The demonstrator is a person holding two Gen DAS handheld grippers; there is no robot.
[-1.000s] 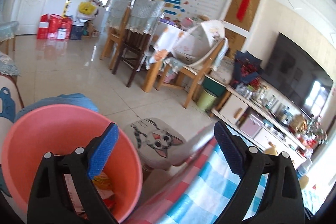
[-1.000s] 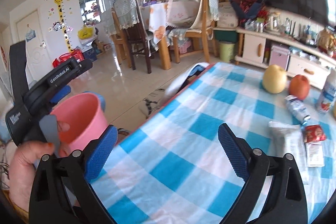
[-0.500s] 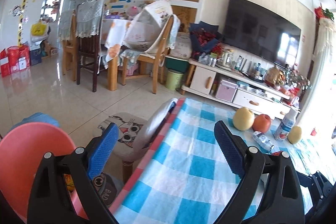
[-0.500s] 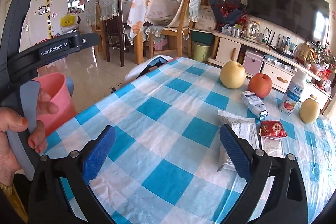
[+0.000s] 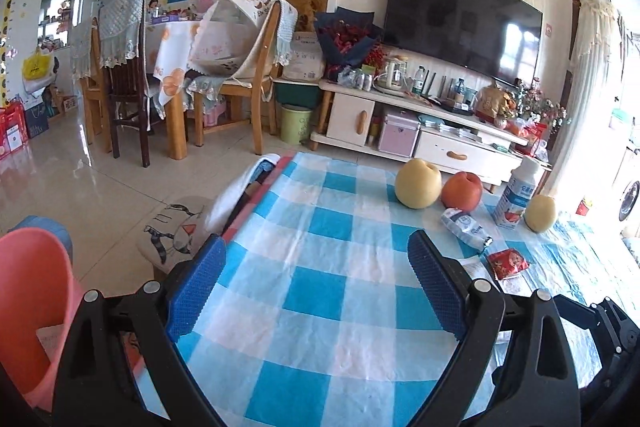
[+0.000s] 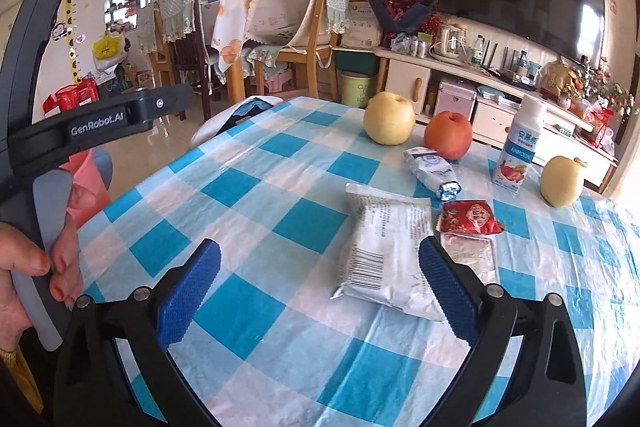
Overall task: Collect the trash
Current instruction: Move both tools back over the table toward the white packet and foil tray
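Observation:
Trash lies on the blue checked tablecloth [image 6: 256,219]: a large white wrapper [image 6: 390,251], a small red packet [image 6: 470,213], a clear packet [image 6: 468,255] and a crumpled blue-white wrapper [image 6: 430,167]. My right gripper [image 6: 318,291] is open and empty, just short of the large white wrapper. My left gripper [image 5: 316,285] is open and empty over the table's left part. The red packet [image 5: 508,263] and blue-white wrapper [image 5: 466,227] lie to its right. The pink bin [image 5: 32,303] stands beside the table at the left, with scraps inside.
Two pears [image 6: 390,123] [image 6: 562,181], an apple [image 6: 448,135] and a yogurt bottle [image 6: 518,151] stand at the table's far side. A cat-print stool [image 5: 176,227] stands by the table's left edge. Chairs, a dining table and a TV cabinet are beyond.
Both grippers have swung right, from the pink bin toward the table. The bin slid to the left edge of the left view. The trash came nearer in the right view.

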